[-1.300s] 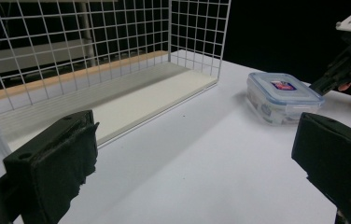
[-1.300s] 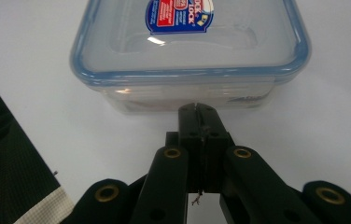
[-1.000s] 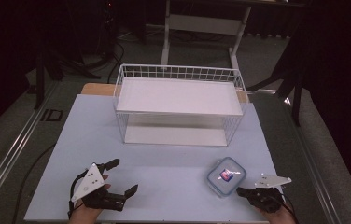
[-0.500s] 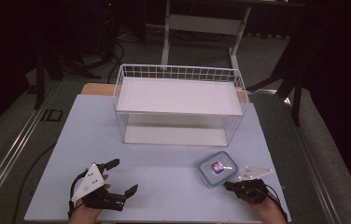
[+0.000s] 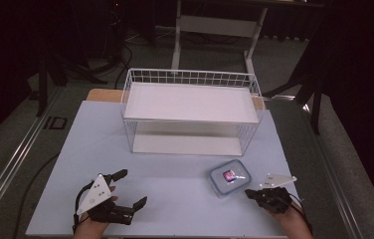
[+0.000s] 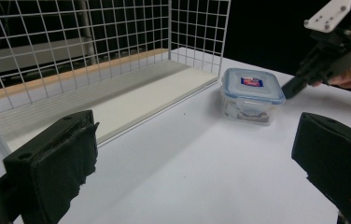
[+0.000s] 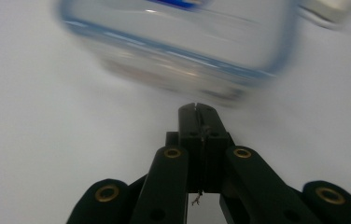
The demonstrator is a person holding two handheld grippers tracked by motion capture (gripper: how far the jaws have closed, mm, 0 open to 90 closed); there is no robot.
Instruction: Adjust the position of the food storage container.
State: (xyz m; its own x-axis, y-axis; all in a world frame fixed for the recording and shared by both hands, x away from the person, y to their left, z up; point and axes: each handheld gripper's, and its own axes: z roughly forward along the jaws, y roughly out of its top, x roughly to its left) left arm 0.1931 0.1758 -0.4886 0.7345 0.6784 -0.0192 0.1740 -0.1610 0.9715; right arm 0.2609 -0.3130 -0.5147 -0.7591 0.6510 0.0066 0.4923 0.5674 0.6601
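High view, item by item.

Container [image 5: 230, 178]: small clear lidded box with a blue rim, on the table [image 5: 175, 199] near its right front, just in front of the wire basket's [image 5: 190, 112] right end. Across the earlier pictures it has slid leftward and a little toward the basket; it was nearer the table's right edge.

Right tool [image 5: 250, 192]: your jaws are pressed together, nothing between them, tips just behind the box's near corner. It has travelled with the box, so this reads as a push with closed tips, not a lift.

Left tool [image 5: 128, 189]: jaws spread wide, empty, resting at the left front, unmoved.

Right gripper view: box blurred just ahead of the closed tips; contact cannot be told.

Judgement: you are nudging the box toward the basket; placing it there remains.
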